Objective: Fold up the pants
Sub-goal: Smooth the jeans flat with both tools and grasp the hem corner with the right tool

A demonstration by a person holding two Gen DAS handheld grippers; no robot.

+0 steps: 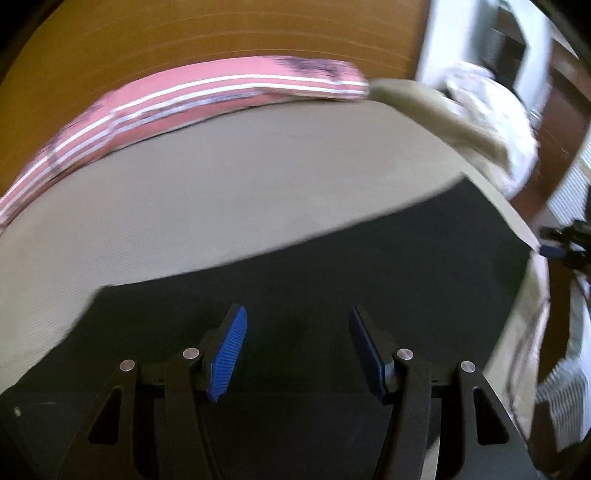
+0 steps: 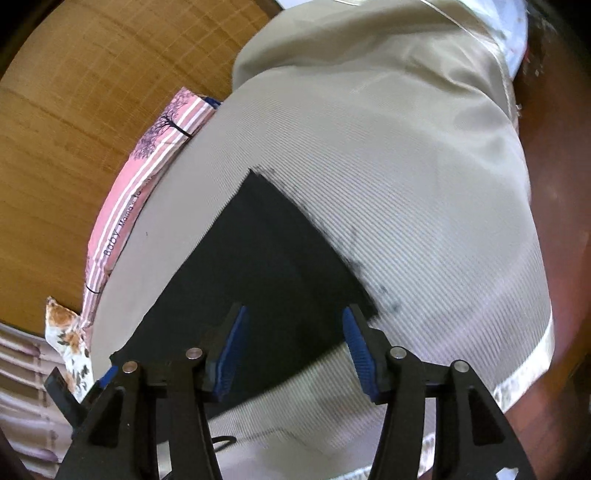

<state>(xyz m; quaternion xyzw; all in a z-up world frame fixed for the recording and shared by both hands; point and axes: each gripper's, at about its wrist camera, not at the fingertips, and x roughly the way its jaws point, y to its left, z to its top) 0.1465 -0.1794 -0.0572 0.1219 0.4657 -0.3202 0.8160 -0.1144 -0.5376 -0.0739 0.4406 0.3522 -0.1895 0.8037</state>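
Black pants [image 1: 332, 280] lie flat on a beige ribbed bedsheet [image 1: 221, 192]. In the left wrist view my left gripper [image 1: 297, 317] is open and empty, its blue pads [image 1: 227, 354] hovering over the black cloth. In the right wrist view the pants [image 2: 269, 254] show as a dark folded wedge with one corner pointing away. My right gripper [image 2: 293, 321] is open and empty just above the wedge's near edge. The right gripper also shows small at the right edge of the left wrist view [image 1: 557, 247], beside the pants' far corner.
A pink striped pillow [image 1: 207, 96] lies along the bed's far edge, also in the right wrist view [image 2: 147, 158]. Behind it is a wooden headboard [image 1: 221, 33]. A pale rumpled cloth [image 1: 480, 114] sits at the bed's far right. A floral cloth [image 2: 70, 332] lies at the left.
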